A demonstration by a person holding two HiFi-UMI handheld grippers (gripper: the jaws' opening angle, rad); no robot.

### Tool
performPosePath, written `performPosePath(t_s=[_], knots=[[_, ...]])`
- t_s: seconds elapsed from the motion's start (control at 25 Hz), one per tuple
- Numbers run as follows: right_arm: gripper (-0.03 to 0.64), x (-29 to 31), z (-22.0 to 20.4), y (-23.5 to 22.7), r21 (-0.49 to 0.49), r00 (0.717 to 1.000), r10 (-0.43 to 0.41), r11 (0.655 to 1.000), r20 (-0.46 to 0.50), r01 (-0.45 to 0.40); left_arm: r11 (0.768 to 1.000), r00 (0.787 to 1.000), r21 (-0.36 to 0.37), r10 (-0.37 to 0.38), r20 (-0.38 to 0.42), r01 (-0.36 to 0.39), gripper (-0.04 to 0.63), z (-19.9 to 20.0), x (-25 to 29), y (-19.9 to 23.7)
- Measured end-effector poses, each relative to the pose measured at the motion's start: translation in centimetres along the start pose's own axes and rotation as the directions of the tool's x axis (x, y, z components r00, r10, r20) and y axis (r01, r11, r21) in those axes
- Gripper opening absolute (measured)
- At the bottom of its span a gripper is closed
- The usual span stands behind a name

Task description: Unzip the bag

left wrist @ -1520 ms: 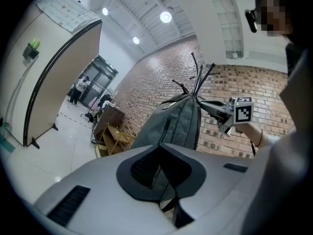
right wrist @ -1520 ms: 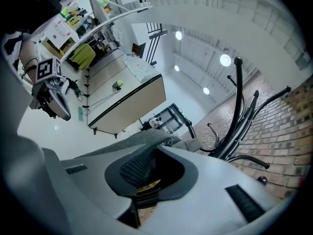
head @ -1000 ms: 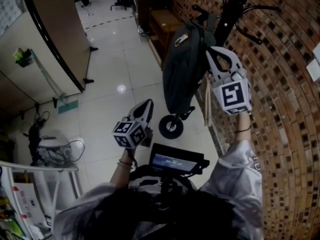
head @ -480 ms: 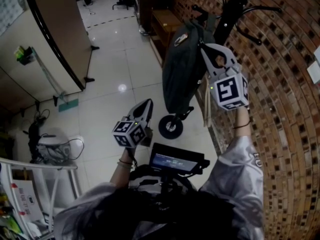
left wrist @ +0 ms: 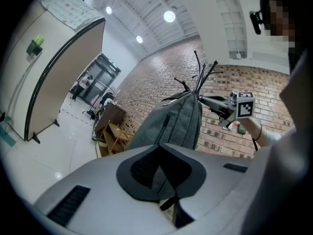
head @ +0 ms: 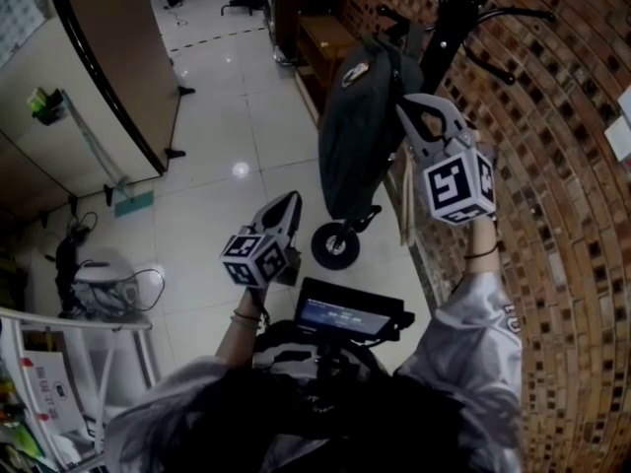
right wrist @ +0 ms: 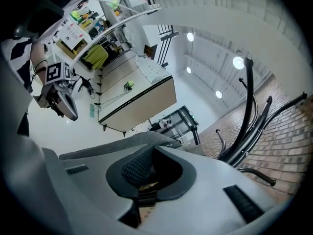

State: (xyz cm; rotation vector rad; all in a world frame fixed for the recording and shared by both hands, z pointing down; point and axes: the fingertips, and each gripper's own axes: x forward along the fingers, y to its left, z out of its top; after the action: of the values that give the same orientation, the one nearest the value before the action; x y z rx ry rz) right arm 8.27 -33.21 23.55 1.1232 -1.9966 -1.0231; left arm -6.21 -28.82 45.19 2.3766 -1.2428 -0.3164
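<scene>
A dark grey backpack (head: 360, 126) hangs from a black coat rack (head: 454, 18) against the brick wall. My right gripper (head: 412, 106) is raised to the bag's upper right edge and touches it. Its jaws are closing, and in the right gripper view a small dark ribbed piece, seemingly the zip pull (right wrist: 142, 196), sits pinched between the tips, with grey bag fabric (right wrist: 122, 143) just behind. My left gripper (head: 289, 205) hangs lower left, apart from the bag, shut and empty. In the left gripper view the backpack (left wrist: 176, 124) shows its front zip line.
A scooter wheel (head: 336, 247) stands on the floor under the bag. A wooden shelf unit (head: 320, 47) sits against the brick wall (head: 562, 185) behind it. A tall curved partition (head: 108, 67) stands at left on glossy white tiles.
My right gripper has shifted slightly up and in toward the bag's top edge, and the bag has swung a little left. The left gripper has barely moved.
</scene>
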Motion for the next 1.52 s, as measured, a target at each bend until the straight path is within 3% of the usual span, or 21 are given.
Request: performPosePath(t_s=[0.36, 0.52, 1.16, 1.52], knots=[[0.017, -0.3, -0.3, 1.7, -0.048, 0.998, 0.06, 0.997, 0.001, -0.06, 1.0, 1.0, 0.009, -0.005, -0.006, 0.005, 0.009, -0.2, -0.2, -0.5], [0.017, -0.7, -0.8, 2.1, 0.016, 0.999, 0.043, 0.999, -0.008, -0.043, 1.0, 1.0, 0.01, 0.001, -0.003, -0.001, 0.009, -0.1, -0.5, -0.3], [0.017, -1.4, -1.5, 5.2, -0.013, 0.994, 0.112, 0.994, -0.017, -0.112, 1.0, 1.0, 0.023, 0.008, -0.009, -0.008, 0.009, 0.0, -0.8, -0.1], [0.017, -1.7, -1.8, 6.7, 0.044, 0.992, 0.125, 0.991, -0.009, -0.125, 1.0, 1.0, 0.023, 0.003, -0.019, -0.002, 0.009, -0.3, -0.6, -0.2]])
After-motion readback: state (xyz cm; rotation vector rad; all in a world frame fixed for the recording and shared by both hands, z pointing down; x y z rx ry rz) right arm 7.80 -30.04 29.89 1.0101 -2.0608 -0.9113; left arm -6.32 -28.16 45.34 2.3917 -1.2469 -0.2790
